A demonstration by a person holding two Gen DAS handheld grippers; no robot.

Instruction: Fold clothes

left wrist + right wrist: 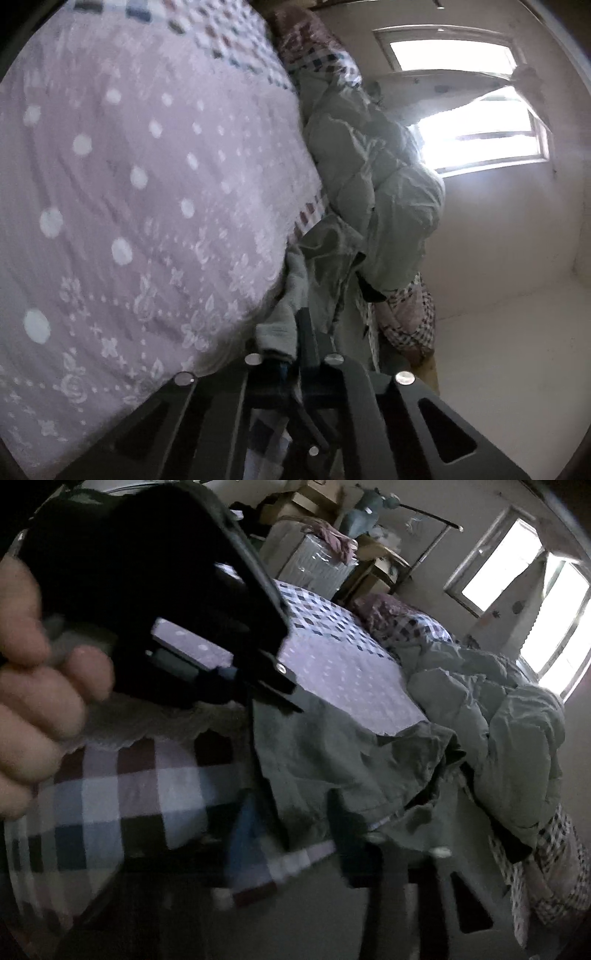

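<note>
A grey-green garment (332,760) lies on the bed, partly over a pink dotted cloth (343,675). My left gripper (295,332) is shut on a pale grey-green edge of the garment (280,321); it also shows in the right wrist view (255,686), held by a hand (40,701), pinching the garment's upper corner. My right gripper (295,827) is blurred at the garment's lower edge, with the cloth between its fingers; its jaws look closed on it. The pink dotted cloth (129,184) fills the left of the left wrist view.
A crumpled pale green quilt (498,709) lies beside the garment on the checked bedsheet (110,794). Boxes and a covered bin (317,557) stand behind the bed. Bright windows (480,133) are in the wall to the right.
</note>
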